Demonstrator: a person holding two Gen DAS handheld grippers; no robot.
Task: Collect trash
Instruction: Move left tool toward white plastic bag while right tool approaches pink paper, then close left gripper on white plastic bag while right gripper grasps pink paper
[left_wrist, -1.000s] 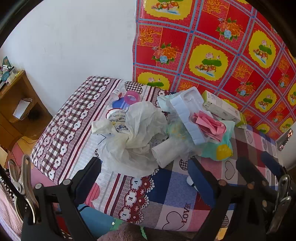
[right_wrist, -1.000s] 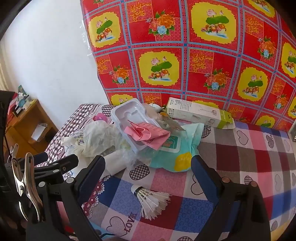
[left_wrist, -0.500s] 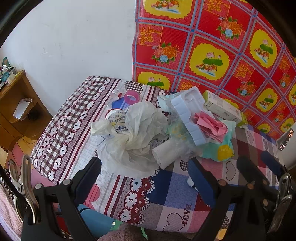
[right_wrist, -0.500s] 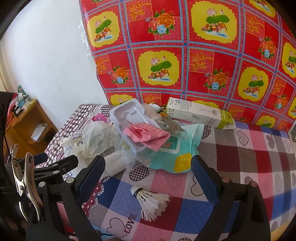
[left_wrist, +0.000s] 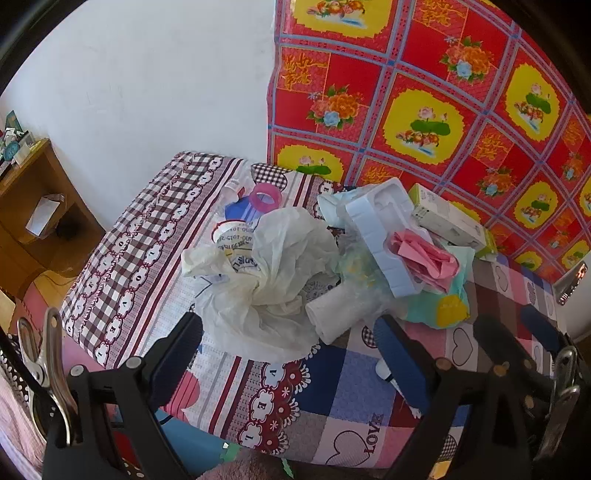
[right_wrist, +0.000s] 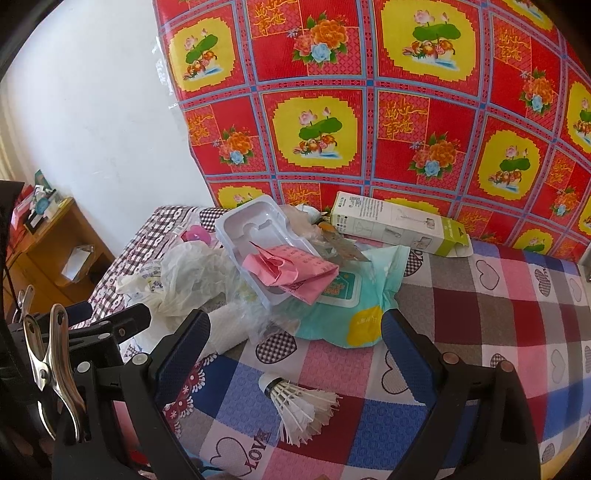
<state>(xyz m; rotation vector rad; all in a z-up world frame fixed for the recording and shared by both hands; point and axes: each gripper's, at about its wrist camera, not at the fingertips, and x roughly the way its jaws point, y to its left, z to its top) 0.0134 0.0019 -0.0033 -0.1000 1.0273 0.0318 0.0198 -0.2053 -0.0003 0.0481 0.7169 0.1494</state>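
A pile of trash lies on the patchwork tablecloth (left_wrist: 321, 387). It holds a crumpled white plastic bag (left_wrist: 273, 273) (right_wrist: 192, 277), a white paper roll (left_wrist: 332, 314) (right_wrist: 229, 328), a white moulded tray (left_wrist: 380, 229) (right_wrist: 255, 232), pink paper (left_wrist: 424, 254) (right_wrist: 291, 273), a teal wet-wipe pack (left_wrist: 443, 306) (right_wrist: 351, 310) and a green-white carton (left_wrist: 447, 218) (right_wrist: 399, 225). A white shuttlecock (right_wrist: 299, 402) lies nearest. My left gripper (left_wrist: 291, 343) is open and empty, just before the bag. My right gripper (right_wrist: 295, 343) is open and empty, above the shuttlecock.
A pink tape ring (left_wrist: 266, 195) and a blue object lie behind the bag. A red and yellow flowered cloth (right_wrist: 369, 110) hangs behind the table. A wooden shelf unit (left_wrist: 33, 210) stands to the left below a white wall. My left gripper also shows at the left of the right wrist view (right_wrist: 110, 325).
Both grippers have drifted slightly toward the pile. Nothing on the table has moved and both stay open.
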